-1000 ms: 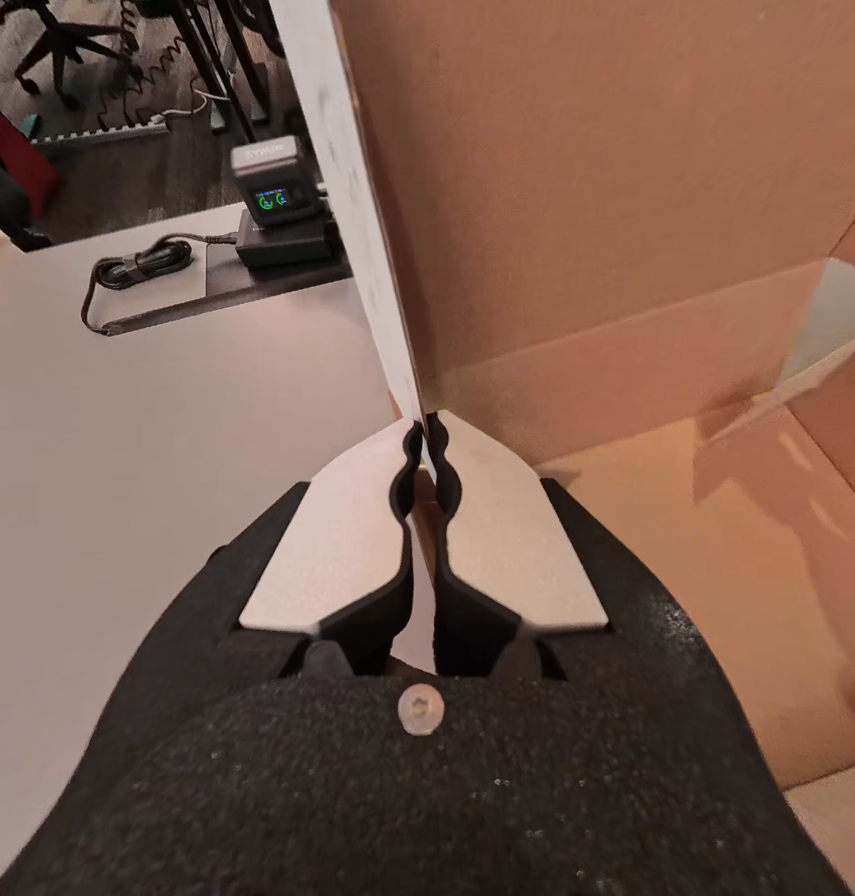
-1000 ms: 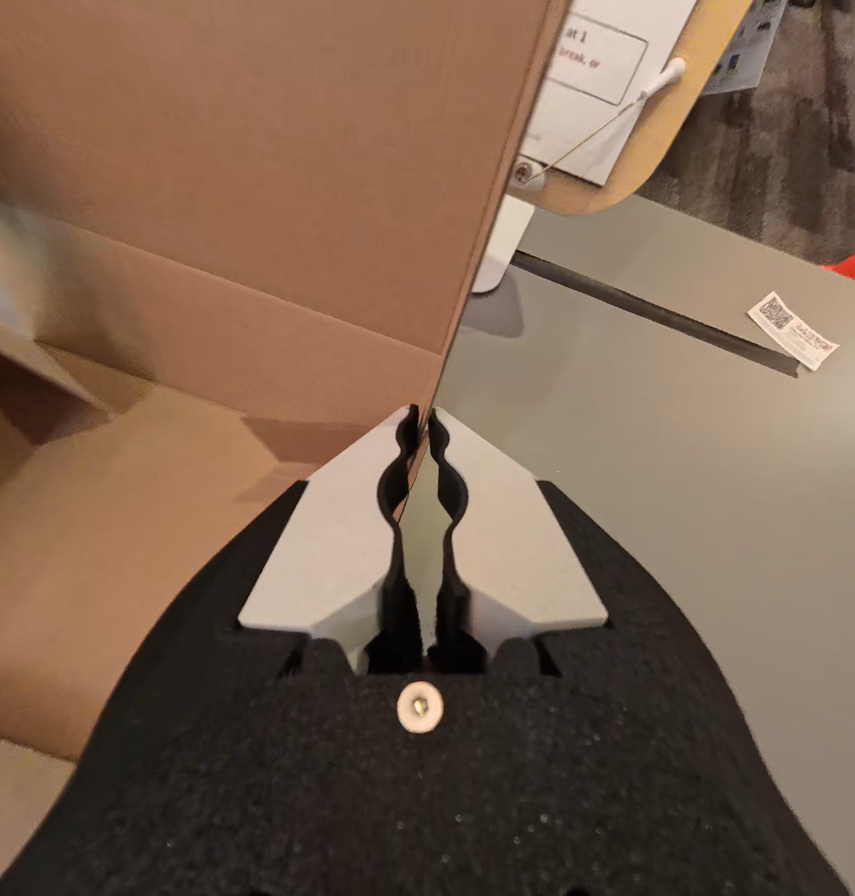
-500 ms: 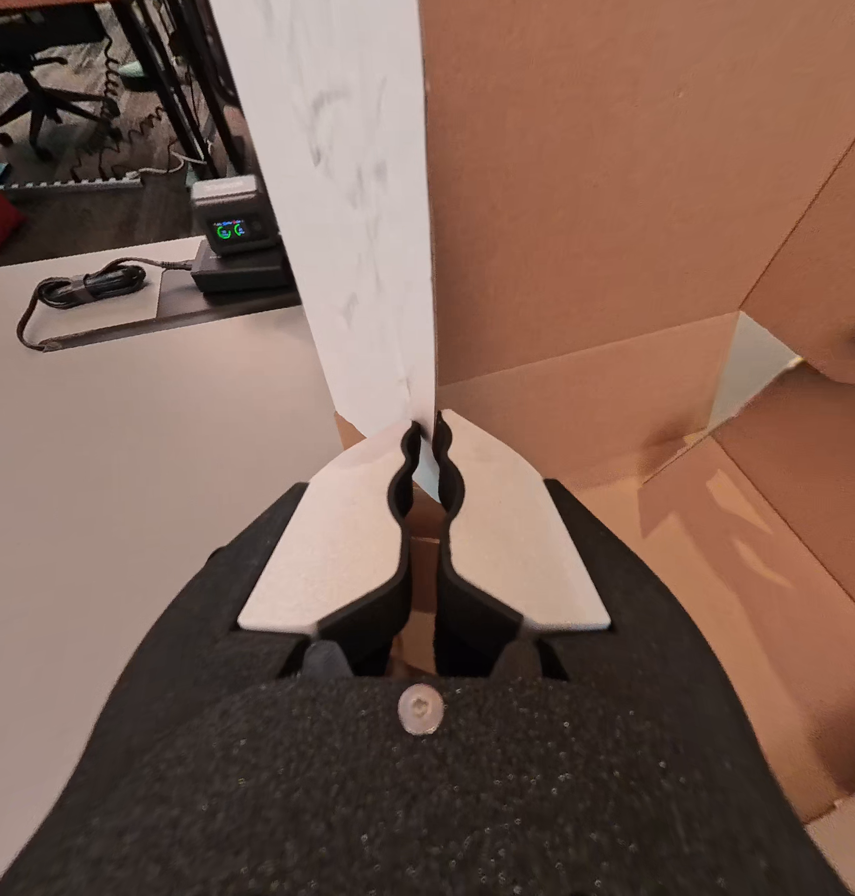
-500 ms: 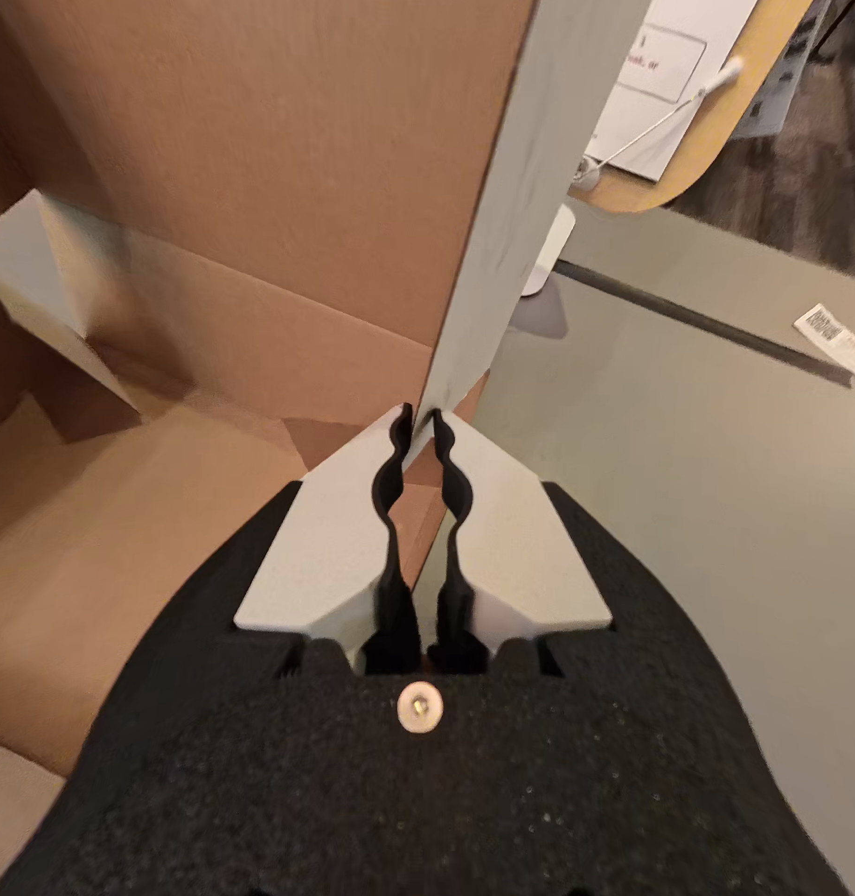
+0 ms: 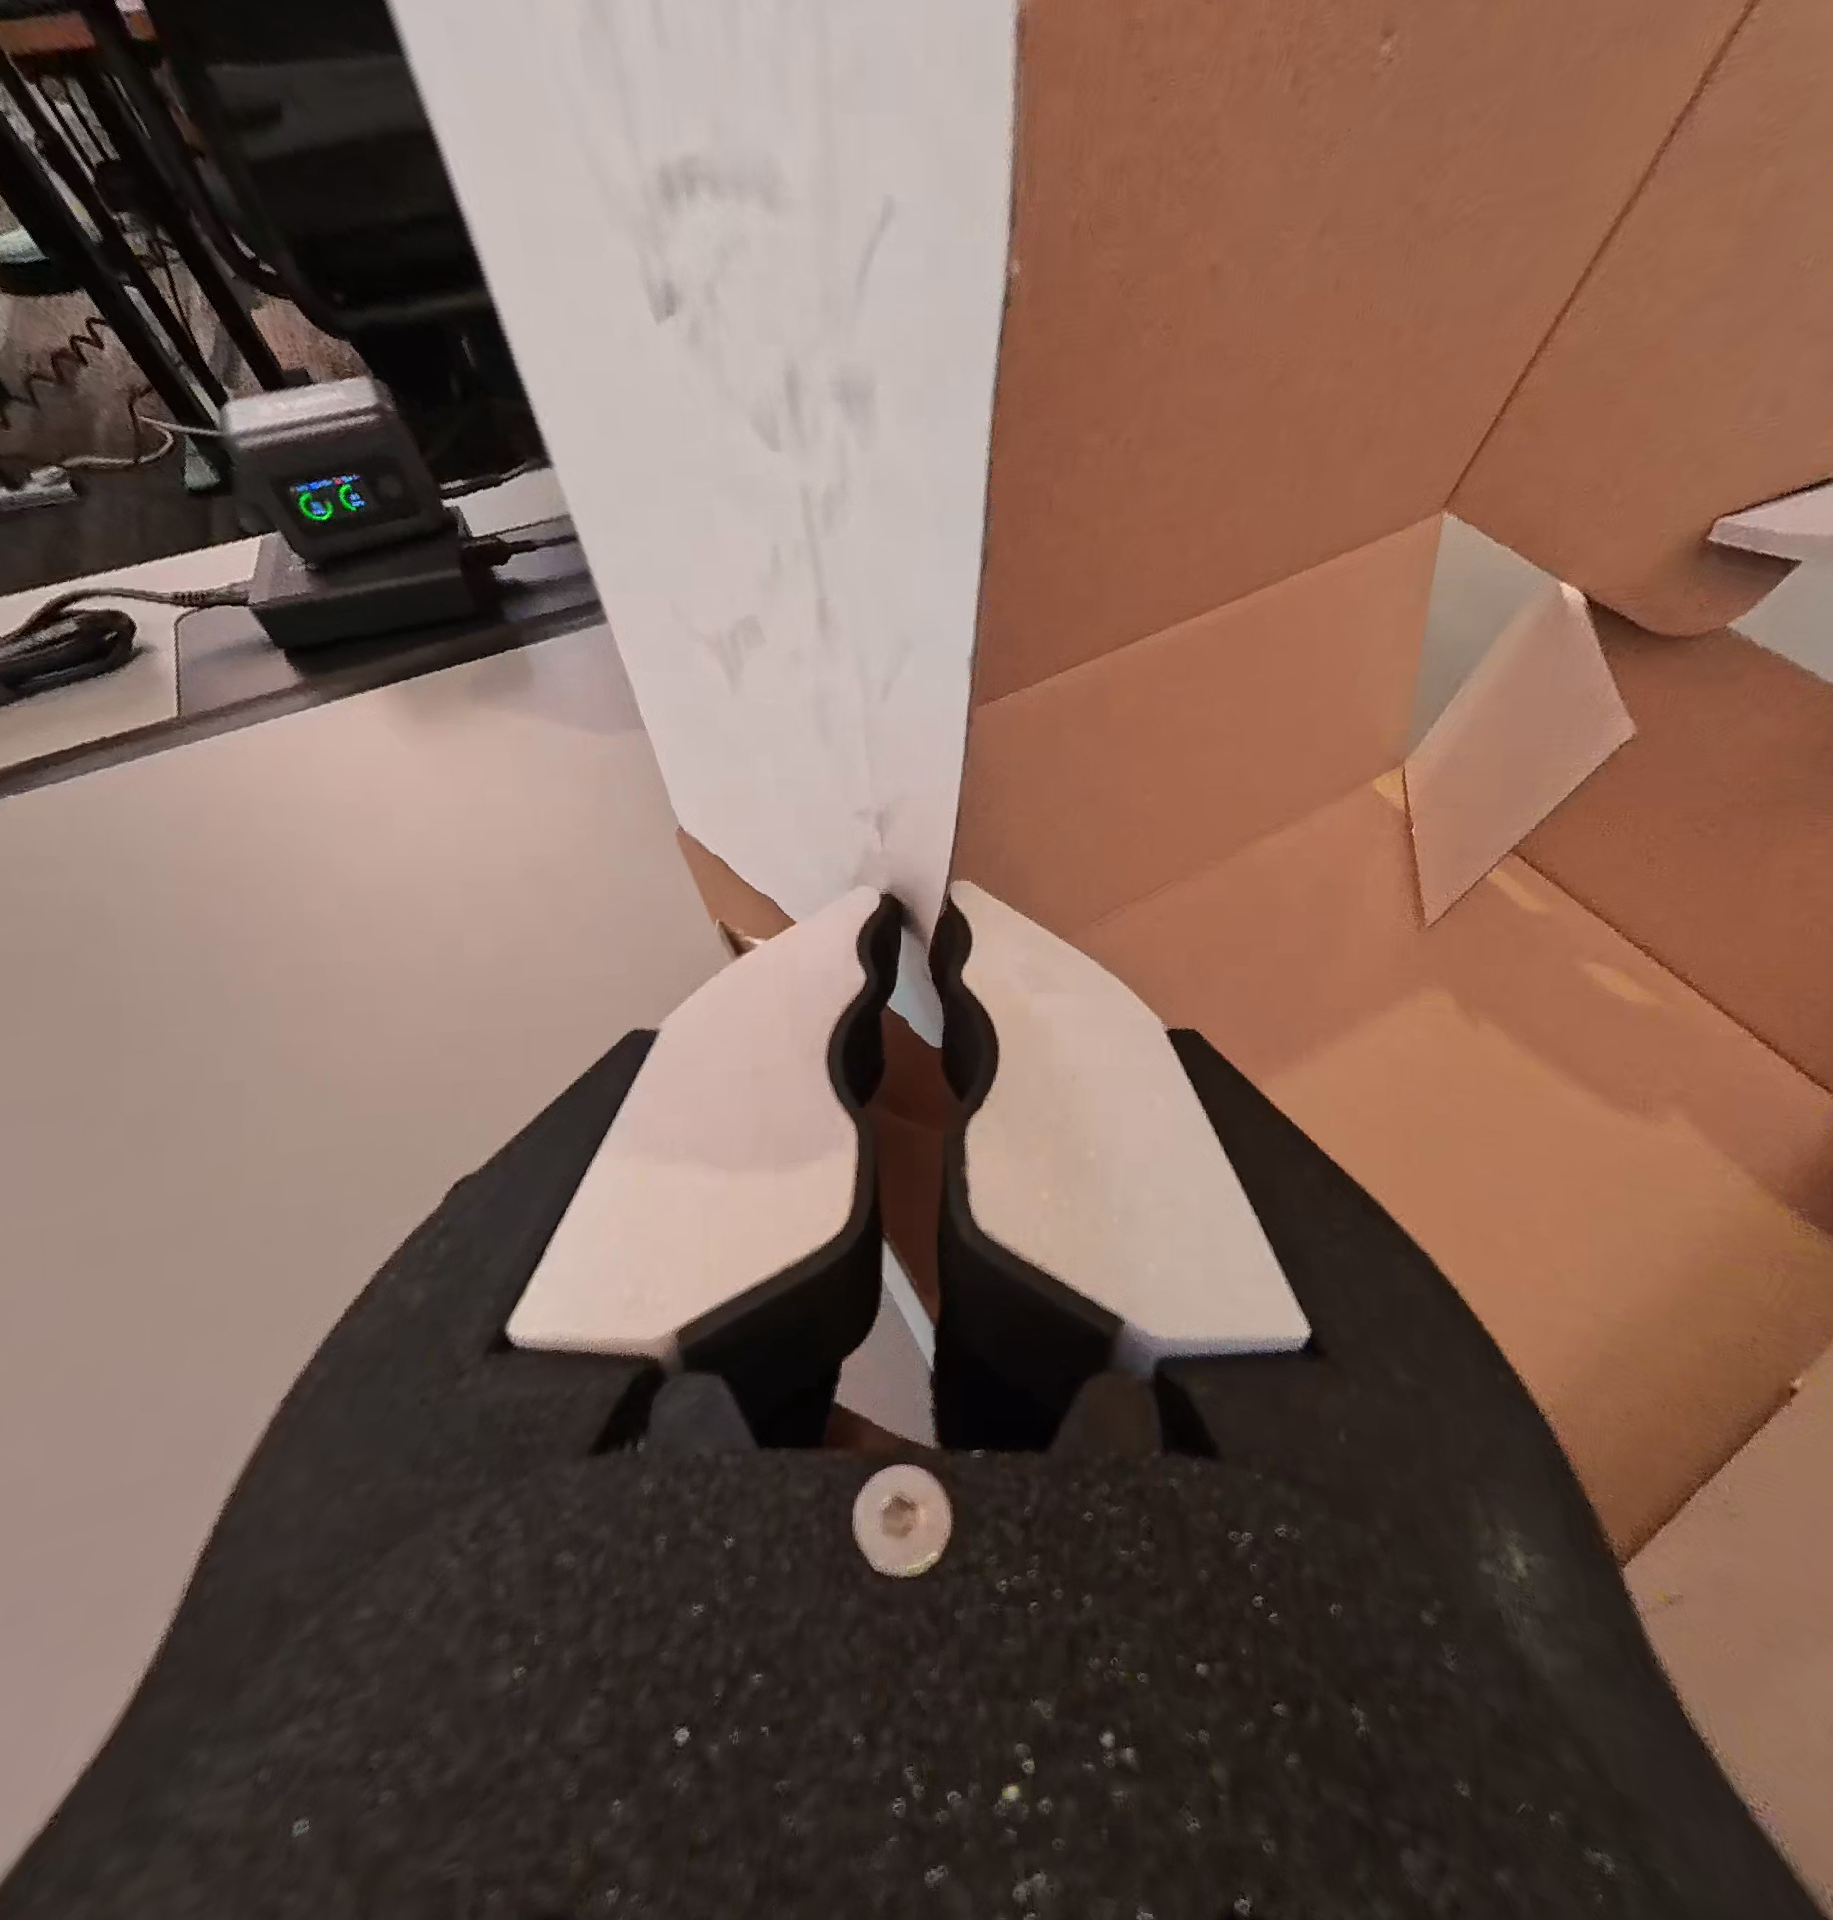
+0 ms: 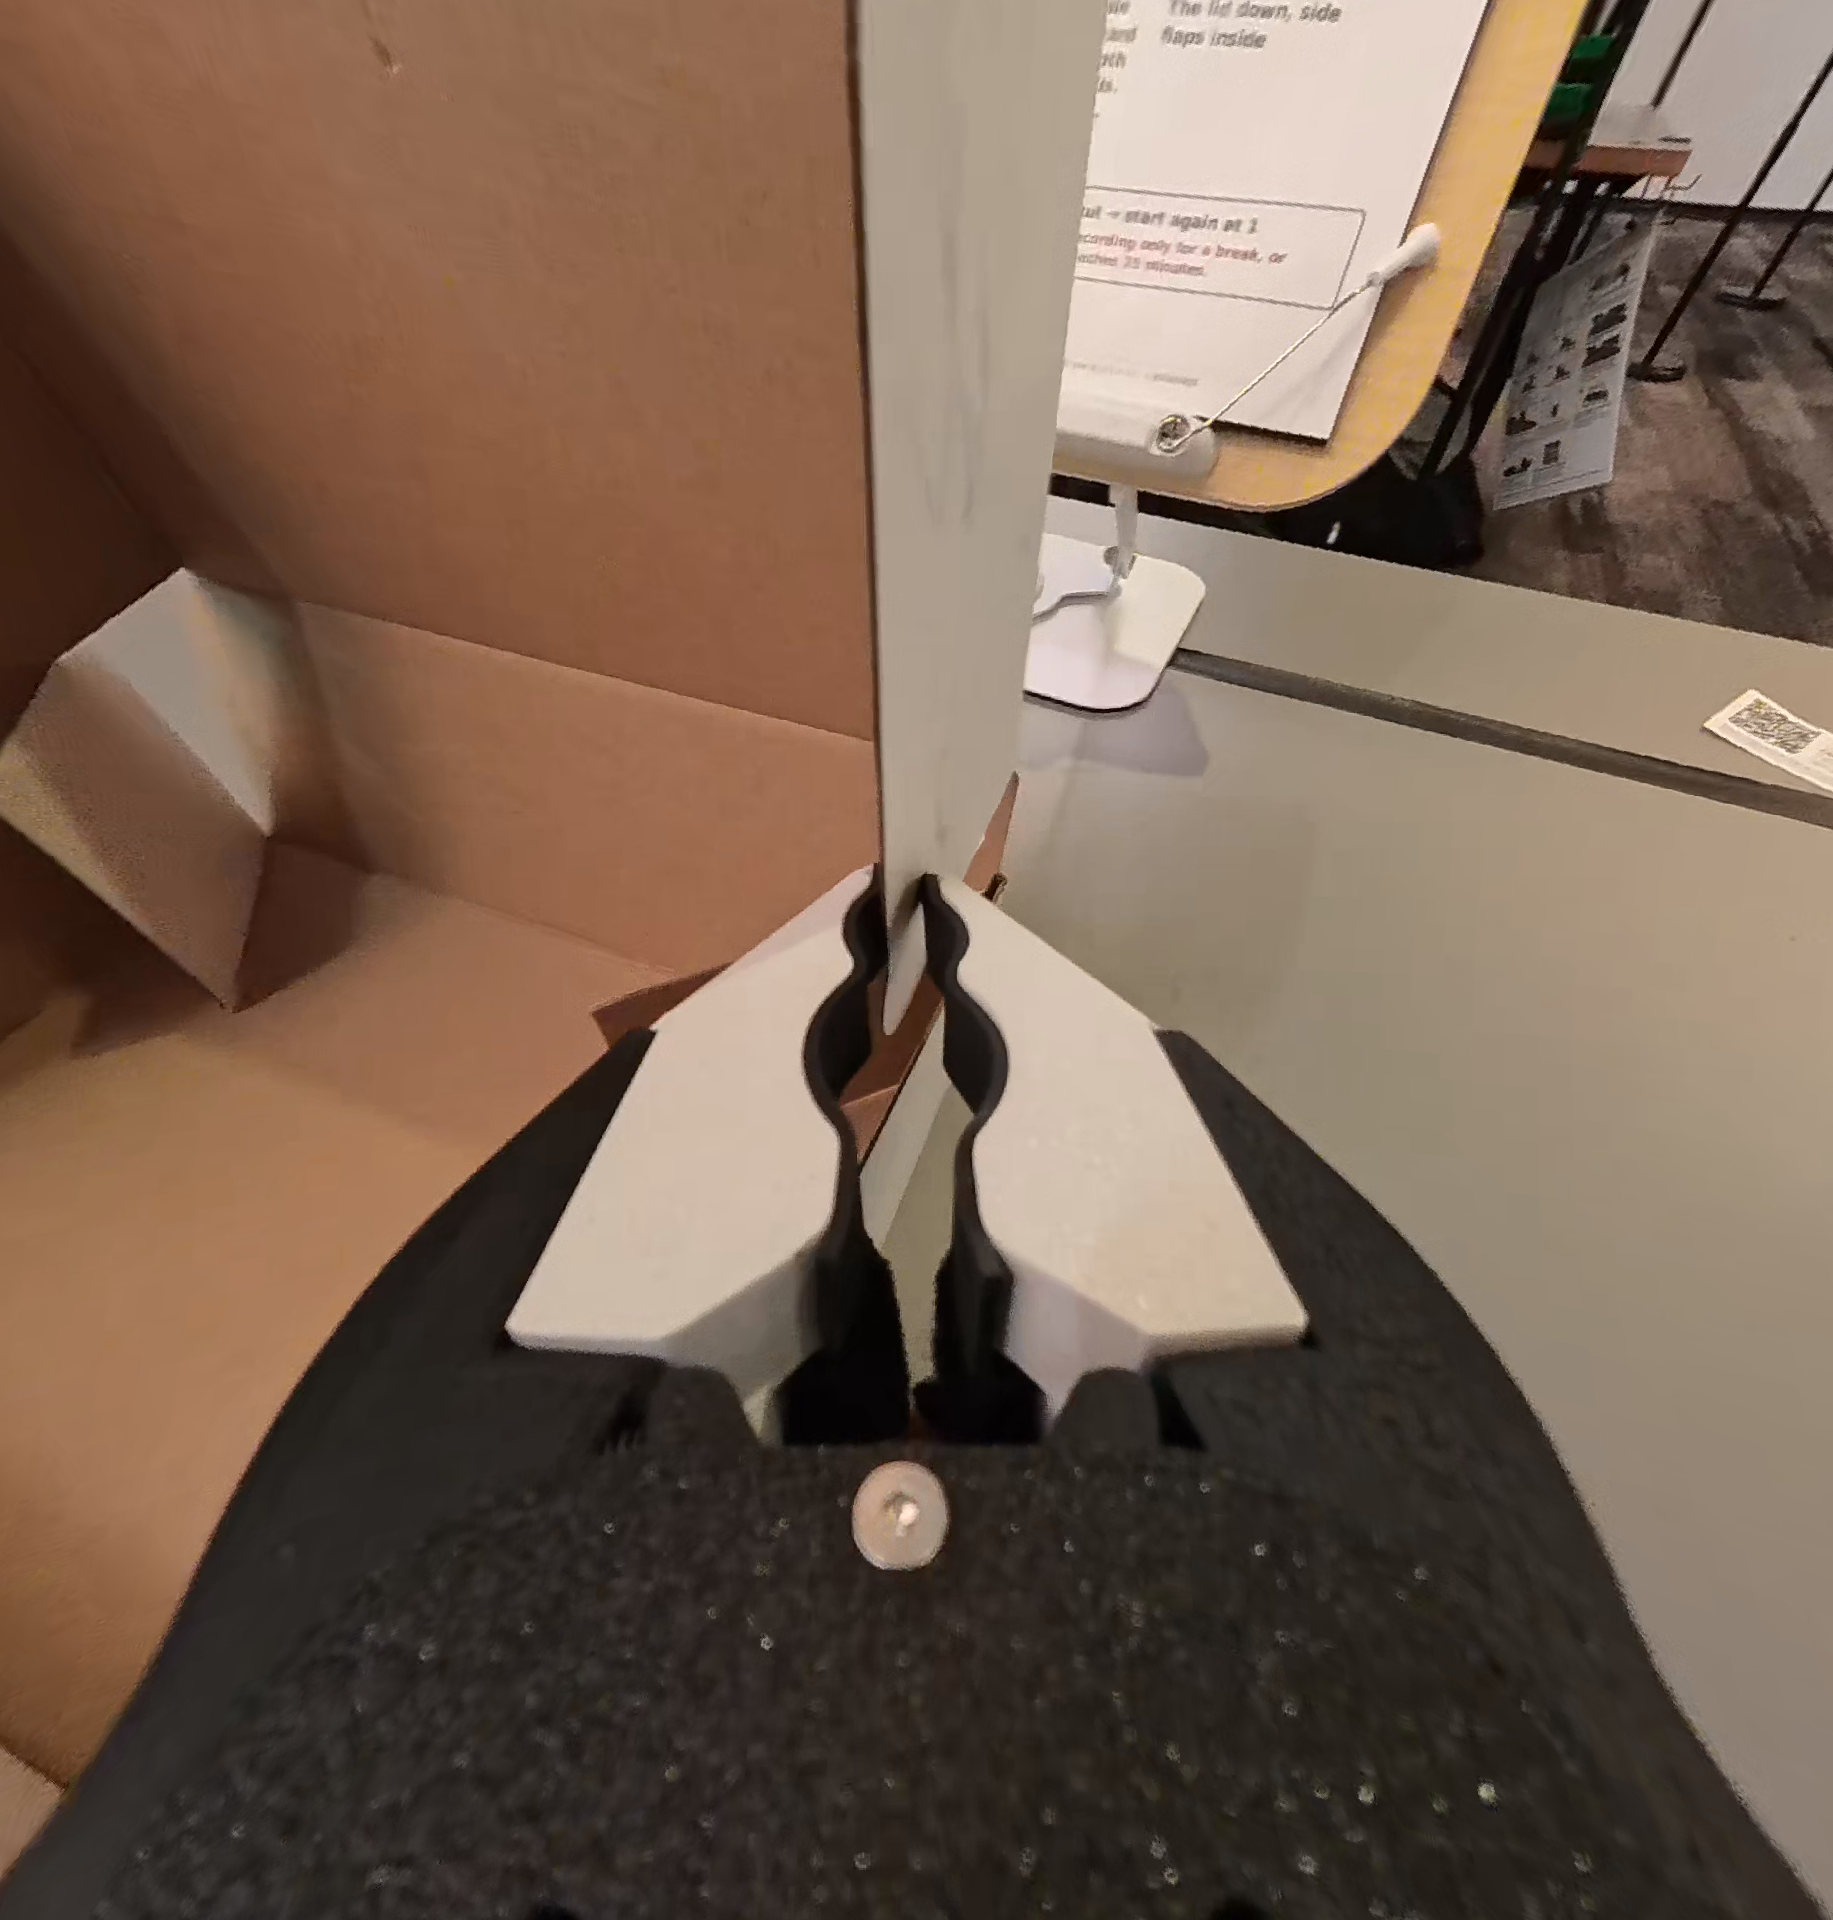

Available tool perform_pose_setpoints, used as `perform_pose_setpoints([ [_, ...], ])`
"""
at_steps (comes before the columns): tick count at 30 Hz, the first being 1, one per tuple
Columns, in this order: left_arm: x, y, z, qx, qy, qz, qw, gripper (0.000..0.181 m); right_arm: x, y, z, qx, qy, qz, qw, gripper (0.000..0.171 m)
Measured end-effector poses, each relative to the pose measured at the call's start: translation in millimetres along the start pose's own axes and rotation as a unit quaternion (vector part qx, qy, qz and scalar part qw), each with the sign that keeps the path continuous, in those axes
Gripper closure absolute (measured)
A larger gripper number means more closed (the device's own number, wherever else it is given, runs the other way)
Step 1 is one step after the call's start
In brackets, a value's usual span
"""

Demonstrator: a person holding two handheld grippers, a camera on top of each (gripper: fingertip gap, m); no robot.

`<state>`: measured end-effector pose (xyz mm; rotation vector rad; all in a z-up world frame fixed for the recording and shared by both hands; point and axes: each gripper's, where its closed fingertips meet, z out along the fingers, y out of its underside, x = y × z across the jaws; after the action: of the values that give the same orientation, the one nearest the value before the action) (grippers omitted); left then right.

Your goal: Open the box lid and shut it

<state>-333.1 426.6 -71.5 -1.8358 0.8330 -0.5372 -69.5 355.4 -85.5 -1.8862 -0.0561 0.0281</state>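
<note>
A cardboard box, brown inside and white outside, lies open on a pale table. Its lid [image 5: 1255,364] stands raised, brown inner face toward me. My left gripper [image 5: 917,909] is shut on the lid's left side flap [image 5: 787,468], white face showing. My right gripper [image 6: 899,894] is shut on the lid's right side flap [image 6: 953,416], also white. The box floor [image 5: 1514,1143] shows to the right in the left wrist view and to the left in the right wrist view [image 6: 268,1143]. A folded inner flap [image 5: 1504,727] stands at the box's far side and also shows in the right wrist view [image 6: 133,769].
A dark charger with a lit green display [image 5: 325,499] and a cable [image 5: 50,644] sit at the table's far left edge. A clipboard stand with a white sheet [image 6: 1255,208] and its white base [image 6: 1109,634] stand at the far right. A small label [image 6: 1795,743] lies on the table. Across from one pair of fingers to the other is roughly 30 centimeters.
Both grippers have swung with the lid's side flaps, so the flaps' white outer faces now show broader. The background shifted; the lid has tilted further over.
</note>
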Motion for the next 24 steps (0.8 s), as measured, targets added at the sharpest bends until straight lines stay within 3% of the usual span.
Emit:
perform_pose_setpoints([
  [1,-2.4,-0.3,-1.2,0.005,-0.004,-0.011,1.0,0.176,-0.6,-0.2,0.5,-0.002,-0.005,-0.001,1.0,0.165],
  [5,-16.8,-0.8,-2.6,0.0,-0.039,-0.029,0.999,0.179,-0.7,-2.6,-13.3,-0.055,-0.009,-0.034,0.998,0.156],
  [7,-19.9,0.0,-1.9,-0.006,-0.048,-0.034,0.998,0.179,-7.5,-10.6,-40.3,-0.089,-0.008,-0.073,0.993,0.145],
  [9,-22.3,0.7,-1.9,-0.015,-0.059,-0.033,0.998,0.18,-29.0,-31.7,-73.7,-0.073,-0.008,-0.113,0.991,0.144],
  [13,-19.9,-0.8,1.1,-0.03,-0.063,-0.032,0.997,0.18,-170.4,-57.4,-99.3,-0.039,-0.237,-0.12,0.963,0.143],
  [15,-18.6,-1.6,3.8,-0.037,-0.066,-0.035,0.997,0.18,-223.0,-38.9,-68.0,-0.077,-0.292,-0.162,0.94,0.142],
  [17,-16.2,-1.6,6.7,-0.044,-0.066,-0.034,0.996,0.18,-240.4,-12.6,-11.7,-0.128,-0.279,-0.201,0.93,0.142],
  [19,-13.5,-1.4,9.5,-0.047,-0.065,-0.033,0.996,0.18,-248.3,9.5,34.8,-0.186,-0.288,-0.175,0.923,0.141],
  [21,-12.3,-0.4,11.0,-0.049,-0.064,-0.034,0.996,0.18,-241.0,10.3,72.4,-0.191,-0.256,-0.155,0.935,0.14],
  [24,-13.1,-0.4,10.9,-0.047,-0.061,-0.041,0.996,0.18,-231.8,8.9,95.1,-0.175,-0.224,-0.161,0.945,0.141],
])
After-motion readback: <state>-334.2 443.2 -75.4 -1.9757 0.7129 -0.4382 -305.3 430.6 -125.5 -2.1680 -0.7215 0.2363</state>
